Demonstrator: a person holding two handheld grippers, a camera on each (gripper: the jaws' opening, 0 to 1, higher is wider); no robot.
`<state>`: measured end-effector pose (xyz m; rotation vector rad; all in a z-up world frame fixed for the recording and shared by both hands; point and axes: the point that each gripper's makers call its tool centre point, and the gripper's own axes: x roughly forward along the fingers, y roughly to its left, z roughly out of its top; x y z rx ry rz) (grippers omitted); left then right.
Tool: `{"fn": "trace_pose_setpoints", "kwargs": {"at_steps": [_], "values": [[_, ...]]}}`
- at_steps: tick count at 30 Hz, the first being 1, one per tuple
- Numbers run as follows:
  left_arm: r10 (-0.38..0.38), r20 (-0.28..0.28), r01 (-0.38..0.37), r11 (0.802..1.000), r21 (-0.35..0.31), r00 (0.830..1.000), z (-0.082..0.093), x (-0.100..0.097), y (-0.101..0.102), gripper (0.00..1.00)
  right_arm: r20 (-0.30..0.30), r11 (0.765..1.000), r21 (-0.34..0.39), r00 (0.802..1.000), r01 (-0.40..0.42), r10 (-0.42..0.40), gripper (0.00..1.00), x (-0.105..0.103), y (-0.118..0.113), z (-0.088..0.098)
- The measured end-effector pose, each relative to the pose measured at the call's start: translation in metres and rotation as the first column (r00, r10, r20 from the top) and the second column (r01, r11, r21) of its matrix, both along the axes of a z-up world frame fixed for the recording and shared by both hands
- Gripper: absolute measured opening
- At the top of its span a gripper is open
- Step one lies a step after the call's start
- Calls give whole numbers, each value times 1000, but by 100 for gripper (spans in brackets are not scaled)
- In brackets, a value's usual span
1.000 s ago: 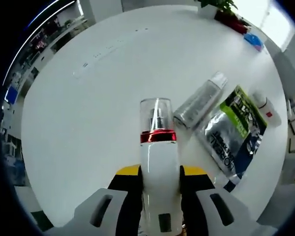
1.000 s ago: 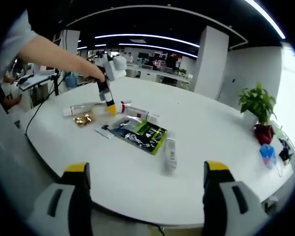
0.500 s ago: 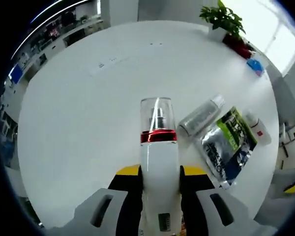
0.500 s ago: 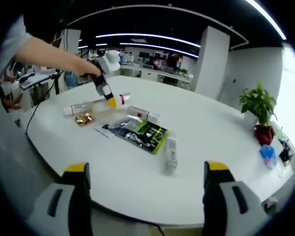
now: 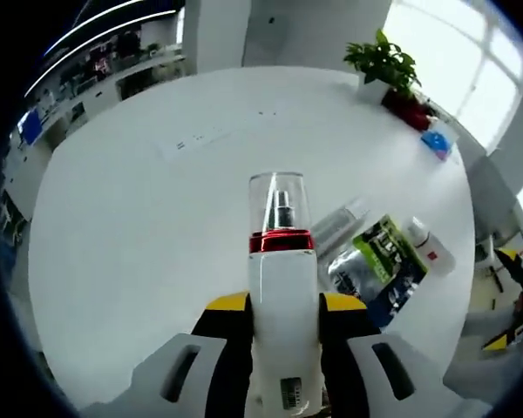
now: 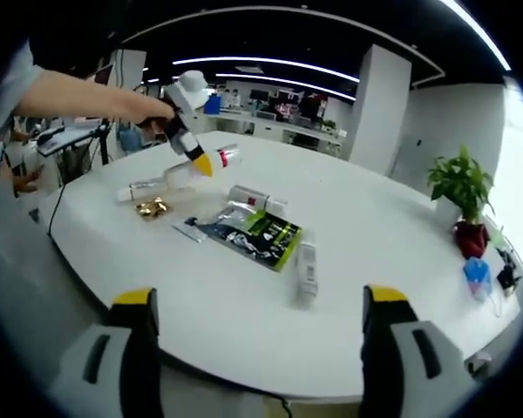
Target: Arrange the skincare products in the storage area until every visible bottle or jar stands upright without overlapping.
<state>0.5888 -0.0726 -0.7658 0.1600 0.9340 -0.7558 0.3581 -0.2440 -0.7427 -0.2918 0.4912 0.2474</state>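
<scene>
Pinching a white spray bottle (image 5: 282, 296), the left gripper (image 5: 283, 348) hangs above the table (image 5: 139, 226); the foil pouch (image 5: 379, 266) lies at three o'clock. Right gripper (image 6: 257, 348) jaws spread, holding nothing.

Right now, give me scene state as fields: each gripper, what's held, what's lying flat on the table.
left gripper: shut on the white pump bottle, lifted above the table
held item: white body, red collar, clear cap; seen tilted in the right gripper view
right gripper: open, nothing between its jaws, low at the near edge of the table
lying flat: foil pouch, white tube, silver tube, clear tube
also on table: gold item, too small to identify
surface: white round table
upright on table: none visible
</scene>
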Motion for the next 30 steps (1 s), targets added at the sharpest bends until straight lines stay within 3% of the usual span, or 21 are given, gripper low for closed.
{"fn": "trace_pose_setpoints", "kwargs": {"at_steps": [20,24,27,30], "values": [[-23,101,41,983,-178,995,36,-11,-9,25,-8,1000,-2,1000,-28,28,99,-3,3,1],[-27,116,51,977,-206,993,43,-19,-14,25,-25,999,6,999,-31,31,100,-3,4,1],[-66,152,99,970,-223,986,47,-28,-21,25,-22,1000,4,999,-30,30,100,-3,3,2],[-42,151,77,970,-229,988,47,-33,-22,25,-24,999,3,999,-36,36,100,-3,3,3]]}}
